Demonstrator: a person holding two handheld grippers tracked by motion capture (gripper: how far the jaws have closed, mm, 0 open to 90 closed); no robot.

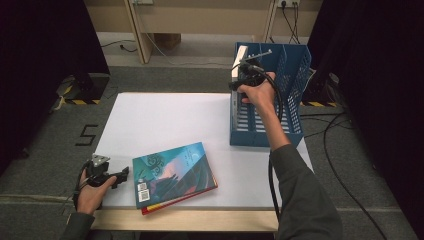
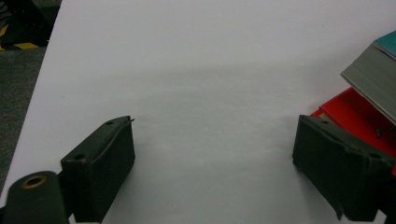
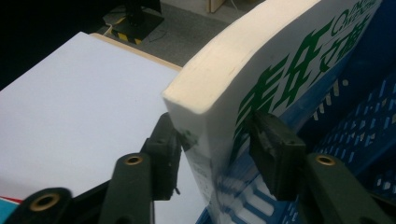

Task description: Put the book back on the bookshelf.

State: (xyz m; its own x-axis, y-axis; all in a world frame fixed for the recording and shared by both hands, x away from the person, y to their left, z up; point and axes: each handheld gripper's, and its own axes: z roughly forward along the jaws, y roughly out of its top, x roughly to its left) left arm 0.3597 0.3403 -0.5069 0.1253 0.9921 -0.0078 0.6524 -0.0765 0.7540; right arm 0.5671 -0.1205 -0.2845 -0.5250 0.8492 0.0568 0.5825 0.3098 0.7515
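Observation:
A thick white book (image 3: 261,51) with green lettering stands upright at the left end of the blue file rack (image 1: 270,100), seen in the high view as the white book (image 1: 242,55). My right gripper (image 3: 215,135) straddles its spine end, one pad on each side, and the pads look just off the covers. At the table's front left, my left gripper (image 1: 120,177) rests on the white sheet, its jaws wide apart with nothing between them. It points at a teal-covered book (image 1: 172,172) lying flat on a red book (image 1: 150,209).
The white sheet (image 1: 165,120) covers the table. The rack's blue slotted wall (image 3: 364,116) rises close to the right of my right gripper. In the left gripper view, the teal book's page edge (image 2: 373,79) and the red cover (image 2: 348,105) lie by the right-hand jaw.

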